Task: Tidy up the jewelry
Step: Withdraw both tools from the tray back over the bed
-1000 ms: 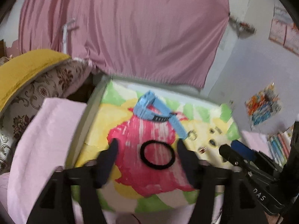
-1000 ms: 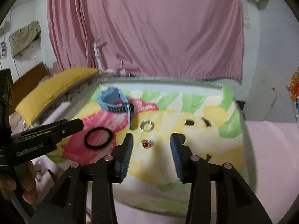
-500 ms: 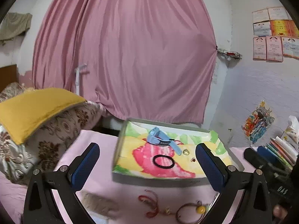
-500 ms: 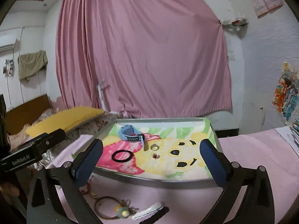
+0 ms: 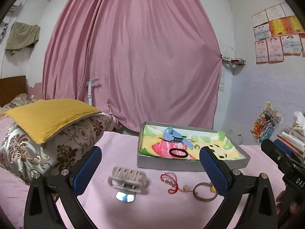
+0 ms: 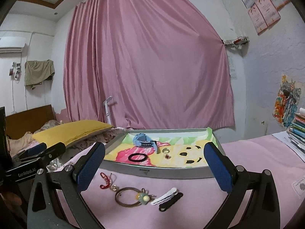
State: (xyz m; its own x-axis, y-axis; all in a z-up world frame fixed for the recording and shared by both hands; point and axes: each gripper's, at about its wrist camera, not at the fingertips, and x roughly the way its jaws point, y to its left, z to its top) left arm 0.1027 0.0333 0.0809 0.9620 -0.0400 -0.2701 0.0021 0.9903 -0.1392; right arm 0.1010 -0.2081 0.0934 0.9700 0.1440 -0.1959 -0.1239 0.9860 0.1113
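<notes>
Both grippers, left (image 5: 150, 168) and right (image 6: 154, 164), hang with jaws wide apart, gripping nothing. At frame centre, a tray (image 6: 162, 170) holds a watch (image 6: 143, 143) and black ring (image 6: 137, 157); bracelets (image 6: 127, 193) lie below it.

Black left tool (image 6: 34, 164) body, left of the grey tray (image 6: 162, 169): "GenRobot.AI"
Black right tool (image 5: 286, 164) body, right of the tray: "DAS", cut off
Wall certificates (image 5: 276, 36): print unreadable
</notes>
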